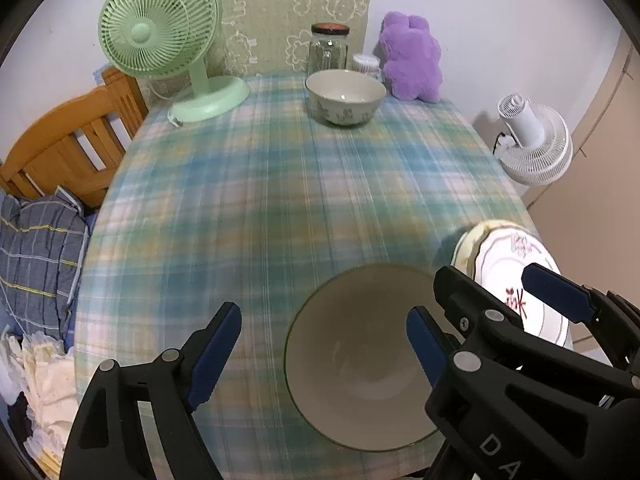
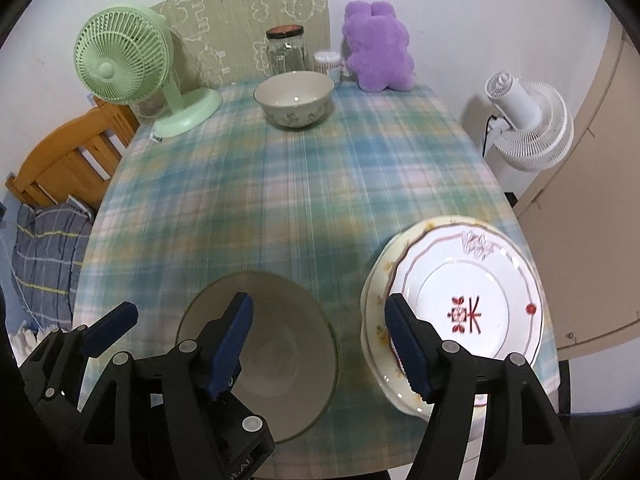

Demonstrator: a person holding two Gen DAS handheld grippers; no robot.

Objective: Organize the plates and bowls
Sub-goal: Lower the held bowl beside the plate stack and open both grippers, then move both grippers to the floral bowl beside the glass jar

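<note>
Both tongs, left (image 1: 322, 346) and right (image 2: 318, 338), wide over a near bowl (image 2: 280, 364) partly hidden behind them.

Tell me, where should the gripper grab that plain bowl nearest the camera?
On its rim. The near bowl sits upright and open, too wide to span, so one finger goes inside, one outside. The left hand-held gripper, open above its left edge, could likely pinch there, coming from above, clear of the stacked plates.

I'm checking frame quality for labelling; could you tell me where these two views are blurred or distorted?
Left wrist view: the plaid tablecloth is smeared by motion blur, while the left gripper is crisp. Right wrist view: same smeared cloth, and the plate stack rim looks soft. Both views: fisheye bends the table edges and darkens the corners.
</note>
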